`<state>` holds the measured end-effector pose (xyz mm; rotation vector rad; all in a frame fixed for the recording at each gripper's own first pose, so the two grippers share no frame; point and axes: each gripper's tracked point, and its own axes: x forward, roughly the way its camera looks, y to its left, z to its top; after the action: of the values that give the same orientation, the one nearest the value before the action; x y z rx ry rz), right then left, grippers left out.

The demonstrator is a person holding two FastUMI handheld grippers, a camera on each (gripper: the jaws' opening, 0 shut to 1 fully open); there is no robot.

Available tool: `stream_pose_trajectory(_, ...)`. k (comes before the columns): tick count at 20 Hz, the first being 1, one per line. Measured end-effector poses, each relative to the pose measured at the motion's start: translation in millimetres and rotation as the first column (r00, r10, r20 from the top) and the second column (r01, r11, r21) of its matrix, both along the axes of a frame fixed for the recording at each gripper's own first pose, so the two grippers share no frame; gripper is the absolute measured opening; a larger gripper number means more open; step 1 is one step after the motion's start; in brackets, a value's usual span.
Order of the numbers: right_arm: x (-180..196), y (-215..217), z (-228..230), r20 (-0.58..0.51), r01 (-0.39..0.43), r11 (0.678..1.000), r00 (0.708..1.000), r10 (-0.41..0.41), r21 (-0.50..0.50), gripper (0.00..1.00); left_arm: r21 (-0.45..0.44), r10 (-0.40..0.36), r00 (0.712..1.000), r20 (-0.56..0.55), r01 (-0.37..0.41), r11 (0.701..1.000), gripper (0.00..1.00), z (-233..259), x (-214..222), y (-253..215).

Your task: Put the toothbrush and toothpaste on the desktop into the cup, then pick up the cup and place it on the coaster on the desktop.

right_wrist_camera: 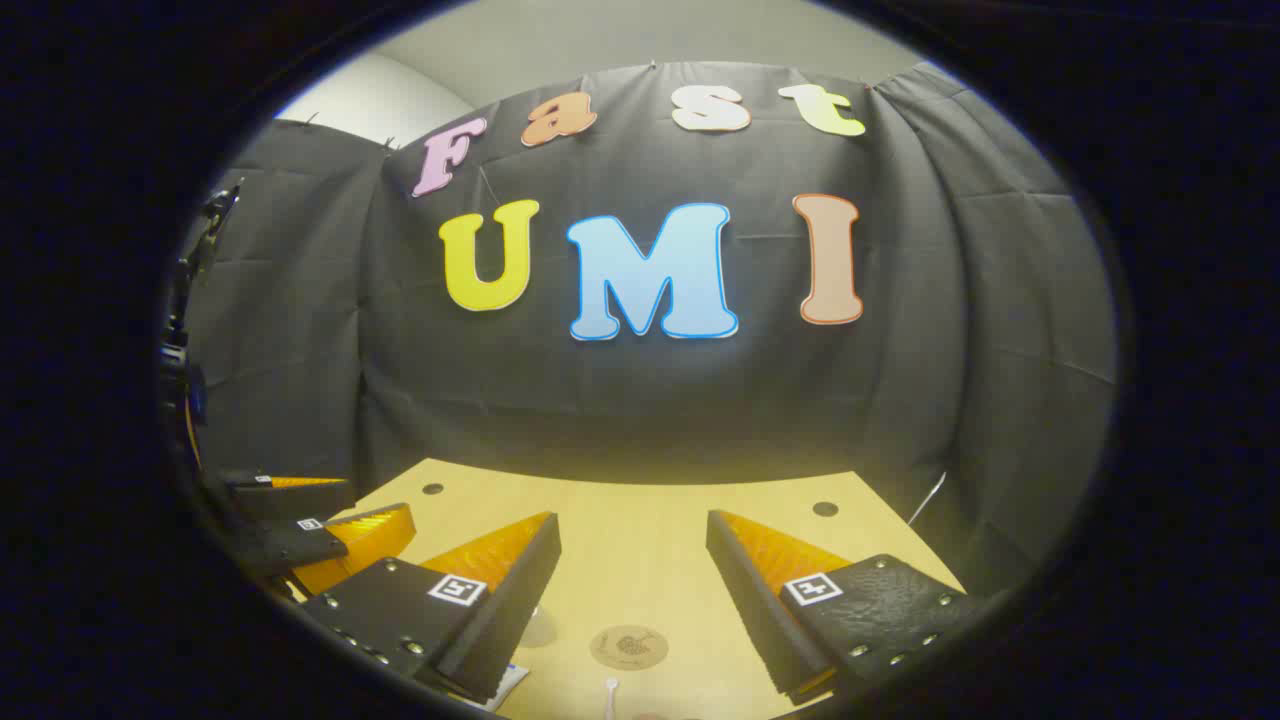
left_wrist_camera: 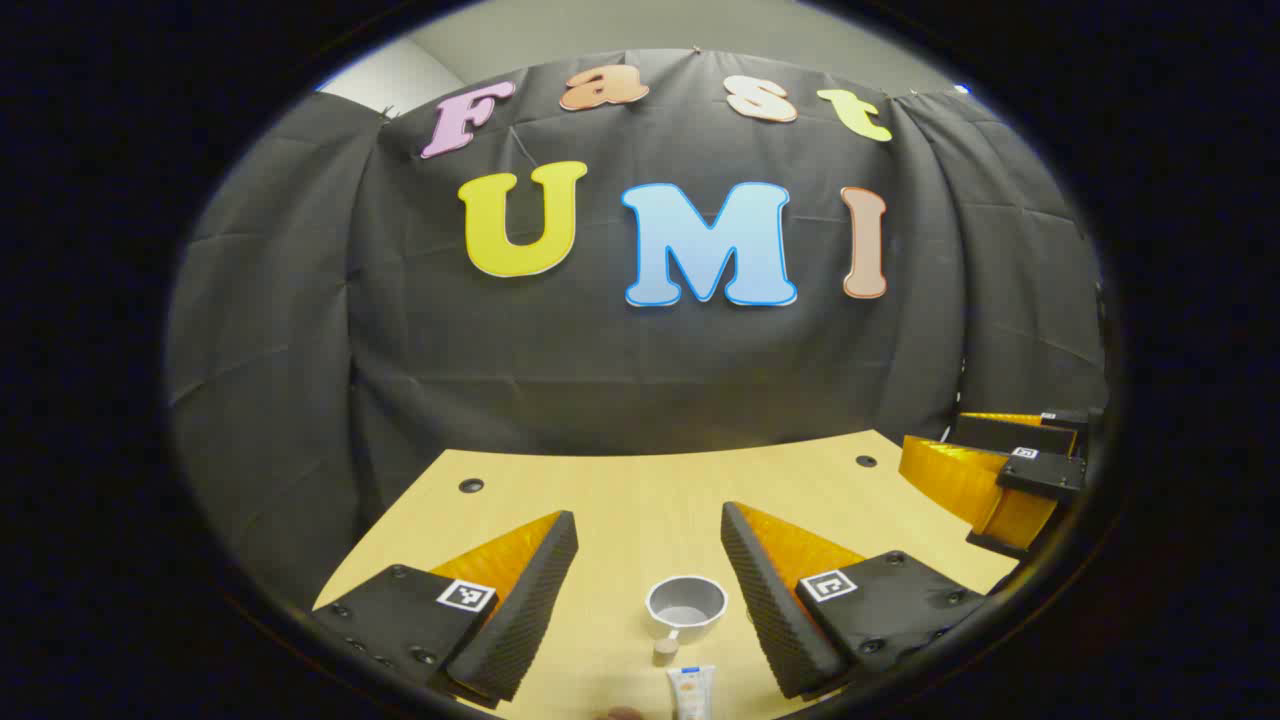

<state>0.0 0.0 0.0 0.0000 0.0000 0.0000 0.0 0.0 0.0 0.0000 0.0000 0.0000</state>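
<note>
In the left gripper view, the toothpaste [left_wrist_camera: 691,690] lies at the near edge of the wooden desktop [left_wrist_camera: 640,490], its cap end pointing away toward the cup [left_wrist_camera: 686,603]. The cup sits just beyond the tube, upright, mouth open and nothing inside, with a short handle on its near side. The left gripper [left_wrist_camera: 648,528] hangs above them with its fingers spread wide apart and nothing between them; the cup shows in the gap. Farther off at the right edge of that view, the right gripper [left_wrist_camera: 1000,470] hovers over the desktop's right side.

In the right gripper view, a small white tip, perhaps the toothbrush [right_wrist_camera: 612,688], peeks in at the near edge; I cannot tell for sure. Just past it the round coaster [right_wrist_camera: 628,646] lies flat on the desktop. The right gripper [right_wrist_camera: 632,535] is released, fingers wide, grasping nothing, with the coaster in the gap. At the left, the left gripper [right_wrist_camera: 320,520] shows. The black cloth wall [right_wrist_camera: 640,400] stands behind the desktop's far edge.
</note>
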Motion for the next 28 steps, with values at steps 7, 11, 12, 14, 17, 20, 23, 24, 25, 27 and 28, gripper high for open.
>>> stream_pose_trajectory(7, 11.3, 4.7, -26.7, -0.083, -0.011, 1.0, 0.996, 0.011, -0.002, 0.93, 0.003, -0.012, 0.997, -0.078, 0.012, 1.0, 1.0, -25.2, 11.8, -3.8)
stream_pose_trajectory(11, 16.6, 6.2, -53.5, -0.163, -0.013, 1.0, 0.987, 0.013, 0.0, 0.92, 0.025, -0.036, 0.988, -0.149, 0.04, 0.999, 0.95, -53.6, 13.0, -10.2)
stream_pose_trajectory(12, 17.9, 6.6, -77.7, -0.242, -0.016, 1.0, 0.97, 0.015, -0.003, 0.92, 0.025, -0.046, 0.98, -0.193, 0.052, 0.998, 1.0, -68.2, 12.5, -13.2)
stream_pose_trajectory(14, 16.6, 7.7, -103.9, -0.326, -0.02, 1.0, 0.945, 0.021, 0.006, 0.93, 0.025, -0.056, 0.967, -0.249, 0.064, 0.998, 1.0, -87.8, 12.7, -17.7)
stream_pose_trajectory(17, 10.9, 8.0, -146.2, -0.447, -0.023, 0.999, 0.894, 0.032, 0.025, 0.93, 0.021, -0.076, 0.935, -0.346, 0.089, 0.996, 1.0, -126.3, 7.9, -25.8)
stream_pose_trajectory(20, 2.2, 8.2, -185.4, -0.569, -0.019, 0.999, 0.821, 0.036, 0.035, 0.93, 0.015, -0.095, 0.887, -0.452, 0.114, 0.993, 1.0, -168.7, 0.0, -33.6)
stream_pose_trajectory(23, -12.9, 9.9, -225.9, -0.669, -0.017, 0.998, 0.742, 0.048, 0.053, 0.95, -0.002, -0.095, 0.809, -0.58, 0.115, 0.993, 0.96, -209.0, -11.1, -37.9)
stream_pose_trajectory(24, -17.3, 10.3, -235.2, -0.693, -0.017, 0.998, 0.719, 0.053, 0.058, 0.95, -0.008, -0.093, 0.78, -0.619, 0.112, 0.994, 0.96, -223.2, -16.1, -37.9)
stream_pose_trajectory(25, -21.6, 11.1, -246.5, -0.719, -0.017, 0.998, 0.693, 0.056, 0.061, 0.95, -0.013, -0.093, 0.759, -0.645, 0.111, 0.994, 0.97, -233.3, -18.0, -38.1)
stream_pose_trajectory(27, -32.6, 12.6, -264.3, -0.767, -0.011, 0.997, 0.638, 0.063, 0.073, 0.95, -0.008, -0.079, 0.72, -0.69, 0.102, 0.995, 0.97, -252.8, -24.8, -34.3)
stream_pose_trajectory(28, -36.3, 13.6, -272.8, -0.785, -0.01, 0.997, 0.616, 0.067, 0.077, 0.95, 0.006, -0.066, 0.703, -0.708, 0.099, 0.995, 1.0, -262.8, -26.8, -30.3)
